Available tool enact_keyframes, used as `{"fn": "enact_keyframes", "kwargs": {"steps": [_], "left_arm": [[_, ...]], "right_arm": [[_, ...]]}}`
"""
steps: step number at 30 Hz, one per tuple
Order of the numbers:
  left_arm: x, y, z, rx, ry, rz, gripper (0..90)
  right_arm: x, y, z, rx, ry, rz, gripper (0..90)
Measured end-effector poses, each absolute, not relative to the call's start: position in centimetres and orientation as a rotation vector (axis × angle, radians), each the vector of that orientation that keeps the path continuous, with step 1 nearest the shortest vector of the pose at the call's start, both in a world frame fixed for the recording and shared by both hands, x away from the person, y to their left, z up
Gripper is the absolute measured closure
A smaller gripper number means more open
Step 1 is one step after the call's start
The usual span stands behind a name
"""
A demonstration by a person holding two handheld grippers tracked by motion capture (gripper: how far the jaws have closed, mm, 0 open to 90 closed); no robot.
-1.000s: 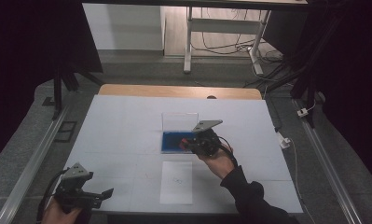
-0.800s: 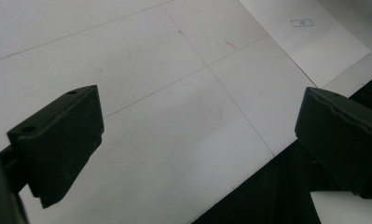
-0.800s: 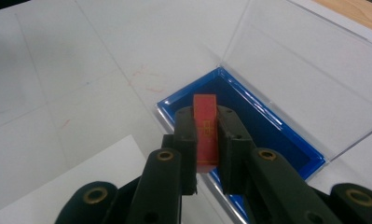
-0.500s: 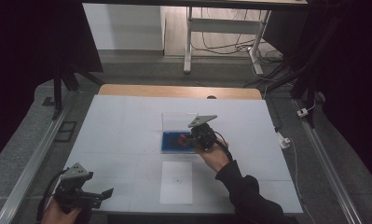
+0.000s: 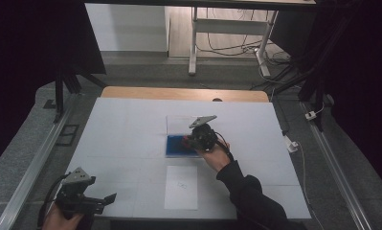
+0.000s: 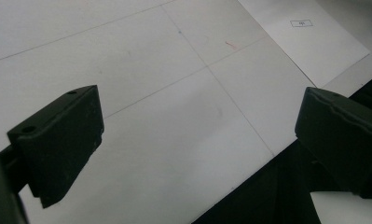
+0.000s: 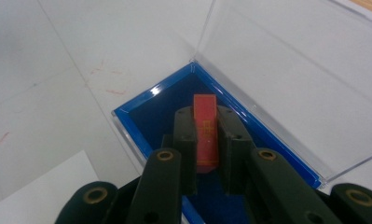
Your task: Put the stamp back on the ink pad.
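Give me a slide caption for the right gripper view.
Right gripper clamps a small red block over the blue-lined clear box, its lid open.

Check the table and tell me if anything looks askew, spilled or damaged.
Nothing stands out. The blue-lined box sits flat with its clear lid up, and the right gripper holds a red block squarely over it. The paper sheet lies flat. Only faint reddish marks show on the table.
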State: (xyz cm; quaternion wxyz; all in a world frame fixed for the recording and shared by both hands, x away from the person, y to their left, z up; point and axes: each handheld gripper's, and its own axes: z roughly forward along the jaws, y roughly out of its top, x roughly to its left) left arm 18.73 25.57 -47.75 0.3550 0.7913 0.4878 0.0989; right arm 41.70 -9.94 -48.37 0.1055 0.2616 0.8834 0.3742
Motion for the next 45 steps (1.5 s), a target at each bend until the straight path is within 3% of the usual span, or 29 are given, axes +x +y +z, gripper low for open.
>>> {"fn": "enact_keyframes", "kwargs": {"steps": [18, 28, 45], "left_arm": [[18.7, 25.6, -47.8, 2.046, 1.26, 0.255, 1.6], [18.7, 25.6, -47.8, 2.046, 1.26, 0.252, 1.6], [18.7, 25.6, -47.7, 2.041, 1.26, 0.255, 1.6]], "right_arm": [[42.6, -9.1, -49.6, 0.759, 2.611, 1.04, 79.0], [42.4, -9.4, -48.6, 0.762, 2.581, 1.099, 73.5], [39.9, -11.2, -45.7, 0.766, 2.593, 1.205, 47.0]]}}
